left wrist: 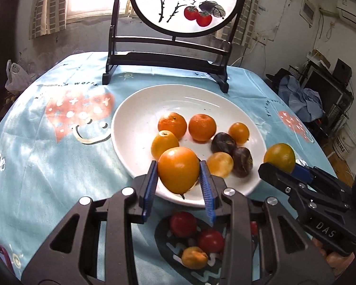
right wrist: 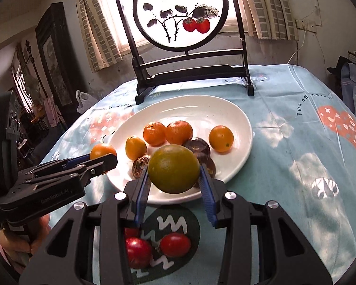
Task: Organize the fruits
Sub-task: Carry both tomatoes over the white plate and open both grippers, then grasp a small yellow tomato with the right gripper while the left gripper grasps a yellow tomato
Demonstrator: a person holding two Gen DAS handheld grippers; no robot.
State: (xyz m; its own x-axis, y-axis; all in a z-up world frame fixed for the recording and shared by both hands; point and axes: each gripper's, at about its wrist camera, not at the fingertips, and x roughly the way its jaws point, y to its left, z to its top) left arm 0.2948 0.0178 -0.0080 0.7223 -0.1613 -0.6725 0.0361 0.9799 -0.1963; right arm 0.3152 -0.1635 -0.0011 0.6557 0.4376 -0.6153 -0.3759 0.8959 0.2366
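A white plate point(left wrist: 135, 128) point(right wrist: 239, 123) holds two tangerines point(left wrist: 172, 124), several small yellow-orange fruits point(left wrist: 238, 132) and dark brown fruits point(left wrist: 223, 143). My left gripper point(left wrist: 178, 173) is shut on a yellow-orange fruit point(left wrist: 178, 169) above the plate's near rim; it also shows in the right wrist view point(right wrist: 99, 159). My right gripper point(right wrist: 174, 173) is shut on a greenish-orange fruit point(right wrist: 173, 169) over the near rim; it shows at the right in the left wrist view point(left wrist: 281, 166). A dark patterned dish point(left wrist: 168, 244) point(right wrist: 192, 223) under the grippers holds red tomatoes point(right wrist: 175, 244) and an orange fruit point(left wrist: 194, 257).
A black-framed round painted screen point(left wrist: 185, 4) point(right wrist: 180, 11) stands behind the plate on the light-blue tablecloth point(left wrist: 47, 142) point(right wrist: 296, 154). The table edge curves away left and right, with room clutter beyond point(left wrist: 320, 95).
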